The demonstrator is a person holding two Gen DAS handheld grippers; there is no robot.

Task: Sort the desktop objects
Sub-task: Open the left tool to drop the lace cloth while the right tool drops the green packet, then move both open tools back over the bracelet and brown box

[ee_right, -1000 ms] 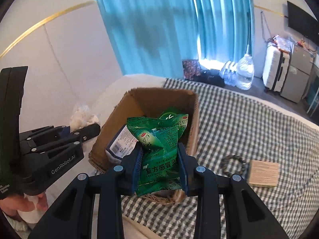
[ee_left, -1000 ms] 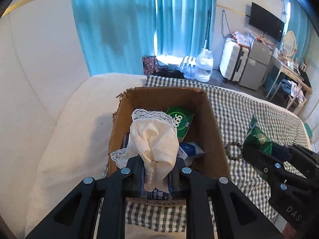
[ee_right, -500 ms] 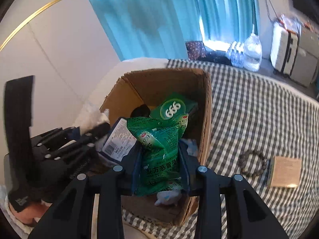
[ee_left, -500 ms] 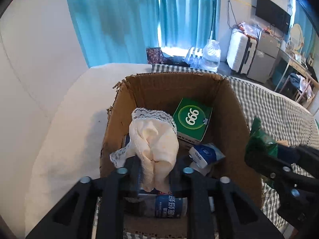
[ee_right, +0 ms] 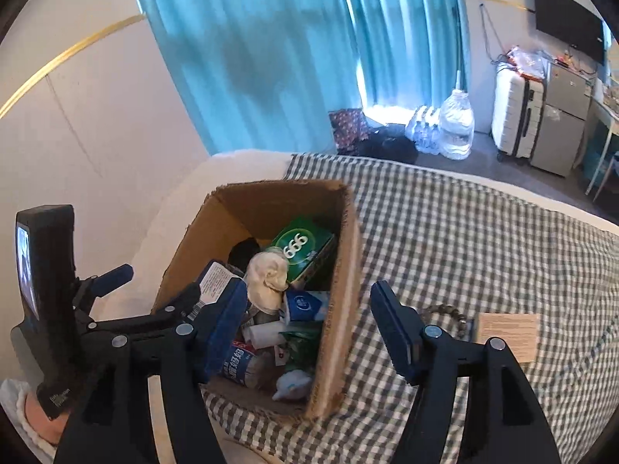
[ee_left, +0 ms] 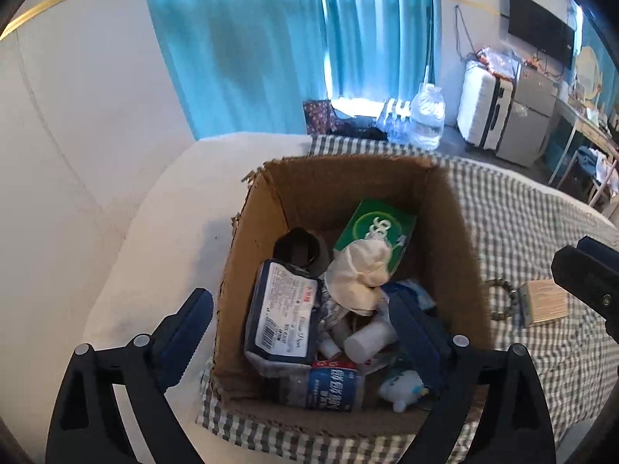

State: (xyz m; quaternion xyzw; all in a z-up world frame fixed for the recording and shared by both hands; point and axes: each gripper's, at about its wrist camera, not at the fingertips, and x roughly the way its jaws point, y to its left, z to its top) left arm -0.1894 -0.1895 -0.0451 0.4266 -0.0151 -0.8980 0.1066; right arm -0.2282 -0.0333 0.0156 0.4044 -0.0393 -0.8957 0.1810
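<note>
An open cardboard box (ee_left: 348,164) holds the cream lace cloth (ee_left: 359,270), which lies loose beside a green "999" carton (ee_left: 377,228). My left gripper (ee_left: 301,332) hangs over the box's near end with its jaws opening and nothing between the pads. One finger is outside the left wall. In the right wrist view the green sachet (ee_right: 301,342) lies among the items inside the box (ee_right: 350,270), near the cloth (ee_right: 267,274). My right gripper (ee_right: 311,324) straddles the box's right wall with its jaws opening, empty. The left gripper (ee_right: 151,290) shows at the left.
A bead bracelet (ee_right: 445,311) and a brown card (ee_right: 506,330) lie on the checked cloth (ee_right: 464,232) right of the box. A white cushion (ee_left: 162,232) borders the box on the left. A water jug (ee_left: 427,116), a suitcase (ee_left: 483,108) and blue curtains stand beyond.
Both grippers have opened over the box. The cream cloth left the left jaws and the green sachet left the right jaws. Both now lie inside the box.
</note>
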